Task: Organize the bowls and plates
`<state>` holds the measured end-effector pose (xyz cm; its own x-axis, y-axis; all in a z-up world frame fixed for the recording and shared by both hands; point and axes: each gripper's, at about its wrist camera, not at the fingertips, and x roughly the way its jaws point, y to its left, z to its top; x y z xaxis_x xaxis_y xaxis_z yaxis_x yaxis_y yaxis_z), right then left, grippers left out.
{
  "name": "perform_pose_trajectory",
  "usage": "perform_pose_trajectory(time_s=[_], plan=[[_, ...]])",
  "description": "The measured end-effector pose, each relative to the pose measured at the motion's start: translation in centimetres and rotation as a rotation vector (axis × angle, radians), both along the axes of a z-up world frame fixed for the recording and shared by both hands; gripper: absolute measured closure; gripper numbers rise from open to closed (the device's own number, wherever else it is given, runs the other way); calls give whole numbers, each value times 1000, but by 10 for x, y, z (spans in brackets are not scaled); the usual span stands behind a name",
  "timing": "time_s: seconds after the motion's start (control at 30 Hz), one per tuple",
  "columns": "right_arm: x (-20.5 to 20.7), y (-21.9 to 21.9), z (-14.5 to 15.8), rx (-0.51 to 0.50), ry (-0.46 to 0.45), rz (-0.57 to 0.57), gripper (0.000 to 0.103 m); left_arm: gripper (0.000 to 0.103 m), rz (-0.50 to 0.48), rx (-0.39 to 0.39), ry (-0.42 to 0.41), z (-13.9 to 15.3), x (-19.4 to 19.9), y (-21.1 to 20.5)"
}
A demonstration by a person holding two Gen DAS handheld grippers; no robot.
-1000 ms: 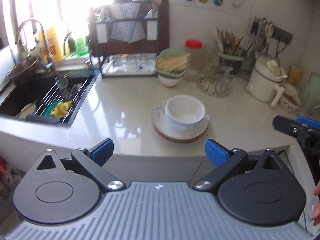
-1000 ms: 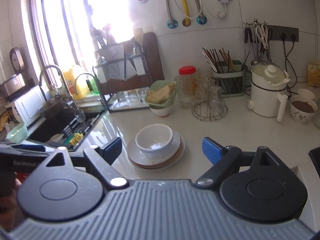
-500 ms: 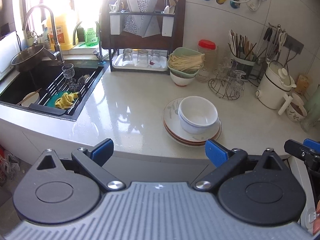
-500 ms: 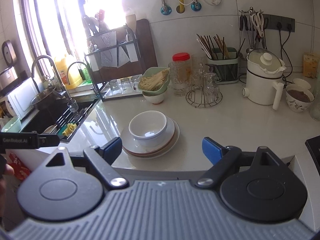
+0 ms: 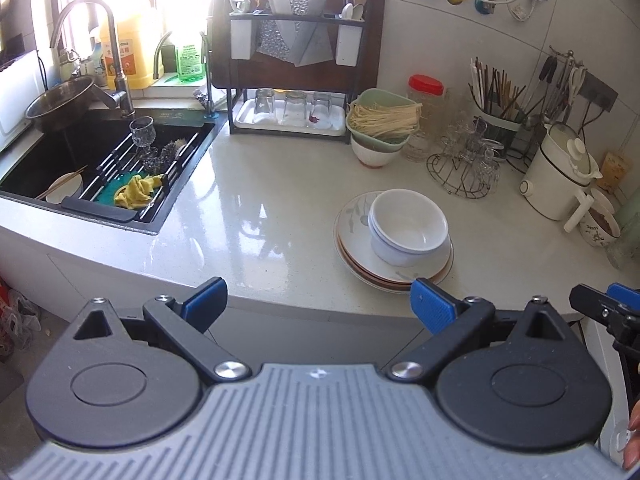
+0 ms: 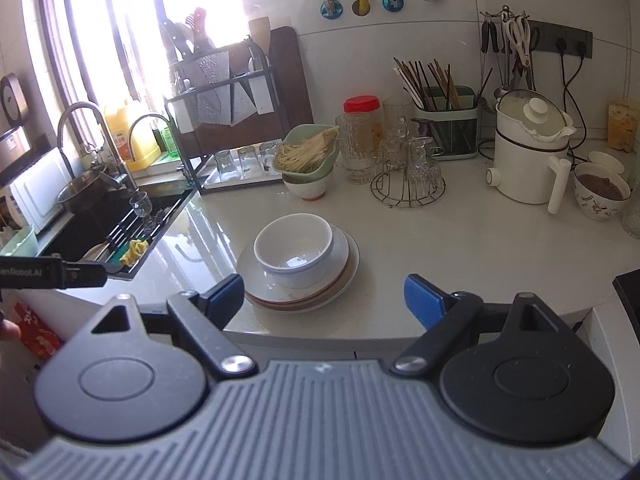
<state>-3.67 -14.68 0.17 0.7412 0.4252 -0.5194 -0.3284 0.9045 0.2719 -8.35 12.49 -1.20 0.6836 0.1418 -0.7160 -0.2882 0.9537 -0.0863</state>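
Grippers first: we've got the left gripper (image 5: 318, 298) and right gripper (image 6: 324, 294) both hanging off the counter's front edge, fingers wide apart w/ nothing between them, prob so either can scoop straight in. Just past them the white bowls (image 5: 408, 226), two nested by the look of it, sit on the plate stack (image 5: 394, 270) near the counter (image 5: 256, 200) edge, easy reach. Further back there's the dish rack (image 5: 294, 92), likely where stuff goes, tbh can't say for sure.
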Motion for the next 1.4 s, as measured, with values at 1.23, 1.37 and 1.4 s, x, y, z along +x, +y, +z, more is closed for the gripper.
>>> perform_pose_trajectory(time_s=[1.23,1.37,1.4], plan=[[4,-5,-4,-12,31,-59,15,3,-97,-15,-22,4,27,-6],[3,-6,-4,-11,30,-54,15,3,-99,-13,-11,2,27,-7],[3,-6,-4,-12,31,-56,15,3,-101,-18,-12,2,27,-7]])
